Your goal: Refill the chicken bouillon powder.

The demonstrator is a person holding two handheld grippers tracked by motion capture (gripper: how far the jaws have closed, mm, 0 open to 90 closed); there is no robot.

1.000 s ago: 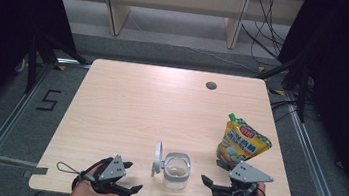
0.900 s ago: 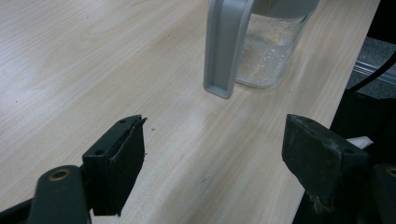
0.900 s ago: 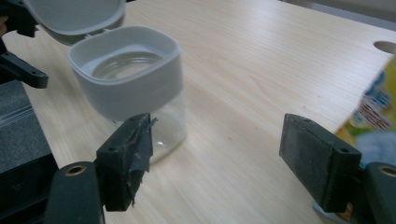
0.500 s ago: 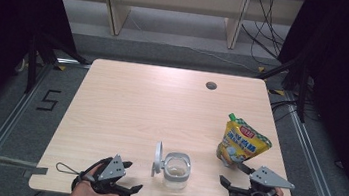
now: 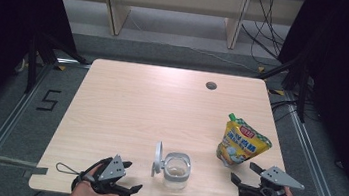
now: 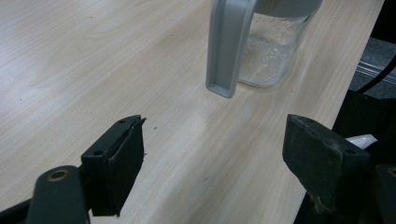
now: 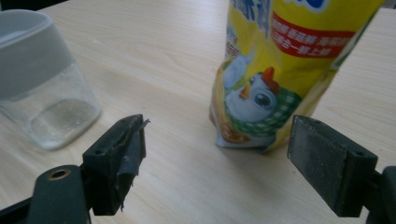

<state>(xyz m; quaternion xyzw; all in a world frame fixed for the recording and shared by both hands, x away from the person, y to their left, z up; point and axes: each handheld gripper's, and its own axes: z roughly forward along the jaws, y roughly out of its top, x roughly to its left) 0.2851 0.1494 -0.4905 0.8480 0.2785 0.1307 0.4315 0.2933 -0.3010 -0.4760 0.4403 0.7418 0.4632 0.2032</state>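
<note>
1. Pale wood grain covers the surface (image 5: 131, 103), and everything on it sits toward the near edge, where the person's two hands come in.
2. Close to that edge, about midway between the hands, stands a clear container (image 5: 176, 170) with a grey rim; its grey lid (image 5: 157, 157) is flipped open and stands up on its left side.
3. In the left gripper view the container (image 6: 275, 51) has a pale, powdery film on the glass, and the grey lid (image 6: 229, 46) hangs down in front of it.
4. To the right of the container, well apart from it, a yellow pouch (image 5: 242, 142) with a green spout stands upright; a cartoon chicken and a red label show on its front (image 7: 285, 70).
5. The left hand-held gripper (image 5: 127, 177) rests low at the near left edge, aimed toward the container. Its jaws stand wide apart with bare wood between them, holding nothing.
6. The right hand-held gripper (image 5: 245, 172) is at the near right corner, just in front of the pouch and pointing at it.
7. Its jaws have just been opening and now stand wide. In the right gripper view the foot of the pouch lies ahead of the gap, not between the pads, so nothing is gripped.
8. A small dark round hole (image 5: 211, 86) sits in the wood near the far edge.
</note>
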